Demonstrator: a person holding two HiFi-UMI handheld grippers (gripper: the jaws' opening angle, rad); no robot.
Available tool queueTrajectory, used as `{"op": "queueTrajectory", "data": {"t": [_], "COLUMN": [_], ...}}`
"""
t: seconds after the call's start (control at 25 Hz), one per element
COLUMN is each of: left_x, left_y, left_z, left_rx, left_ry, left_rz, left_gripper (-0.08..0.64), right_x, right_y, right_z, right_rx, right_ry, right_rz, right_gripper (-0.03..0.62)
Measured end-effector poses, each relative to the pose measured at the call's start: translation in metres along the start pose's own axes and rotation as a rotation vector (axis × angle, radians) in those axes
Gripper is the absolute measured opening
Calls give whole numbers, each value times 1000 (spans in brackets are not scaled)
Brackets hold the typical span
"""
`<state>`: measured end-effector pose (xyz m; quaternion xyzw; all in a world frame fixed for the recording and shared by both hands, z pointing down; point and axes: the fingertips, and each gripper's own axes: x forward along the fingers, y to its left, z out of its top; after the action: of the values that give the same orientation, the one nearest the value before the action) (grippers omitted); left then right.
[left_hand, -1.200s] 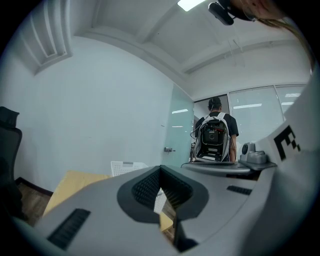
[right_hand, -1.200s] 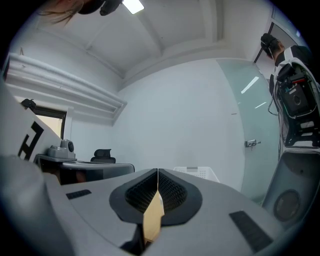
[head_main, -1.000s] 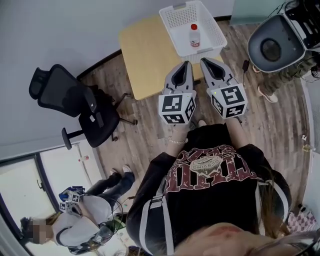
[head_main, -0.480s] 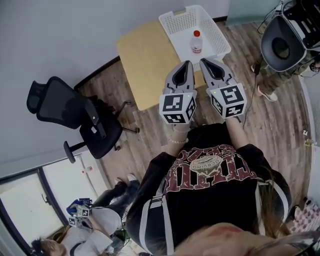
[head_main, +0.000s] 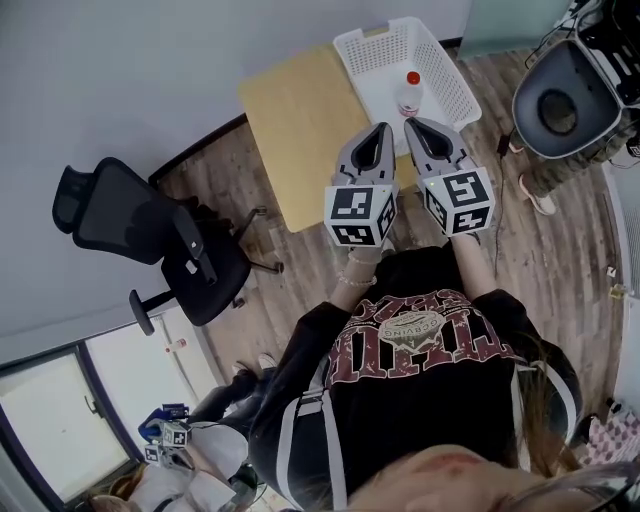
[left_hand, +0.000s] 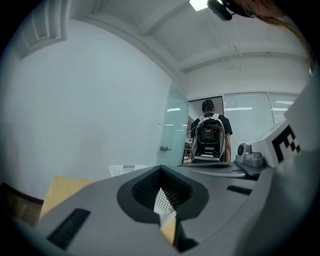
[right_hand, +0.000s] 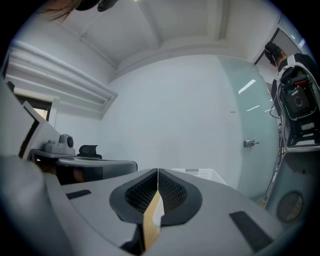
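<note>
I hold both grippers side by side at chest height, pointing at a light wooden table (head_main: 295, 110). My left gripper (head_main: 381, 130) has its jaws shut with nothing between them, as the left gripper view (left_hand: 160, 170) also shows. My right gripper (head_main: 411, 124) is shut and empty too, its jaws meeting in a line in its own view (right_hand: 158, 171). Just beyond both tips a white mesh basket (head_main: 380, 42) stands on the table's right part. A small bottle with a red cap (head_main: 409, 92) stands upright in it, nearest the right gripper.
A black office chair (head_main: 140, 235) stands on the wood floor to the left. A person wearing a backpack rig (left_hand: 212, 135) stands to the right by a glass door, also visible in the head view (head_main: 560, 95). A pale wall runs behind the table.
The basket and bottle have slid right and nearer the gripper tips in the head view. The black chair has left the left gripper view. Both grippers stay shut.
</note>
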<state>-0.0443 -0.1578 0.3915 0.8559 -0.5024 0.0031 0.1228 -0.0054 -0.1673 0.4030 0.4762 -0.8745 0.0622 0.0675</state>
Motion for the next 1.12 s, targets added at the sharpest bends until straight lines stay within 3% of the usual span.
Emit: {"op": "queueTrajectory", "data": {"t": [0.36, 0.72, 1.12], "left_x": [14, 45, 57], "left_y": [18, 32, 42], "left_z": [-3, 9, 1], "left_rx": [-22, -26, -43], "left_ry": [9, -10, 10], "left_rz": [10, 88, 141], "left_gripper": [46, 46, 46], "right_x": [25, 57, 68], "right_y": [-7, -27, -35], "right_z": [-2, 9, 2], "right_rx": [4, -15, -15], "right_ry": [16, 28, 56], "right_rz": [2, 91, 135], "right_gripper": [20, 20, 20]}}
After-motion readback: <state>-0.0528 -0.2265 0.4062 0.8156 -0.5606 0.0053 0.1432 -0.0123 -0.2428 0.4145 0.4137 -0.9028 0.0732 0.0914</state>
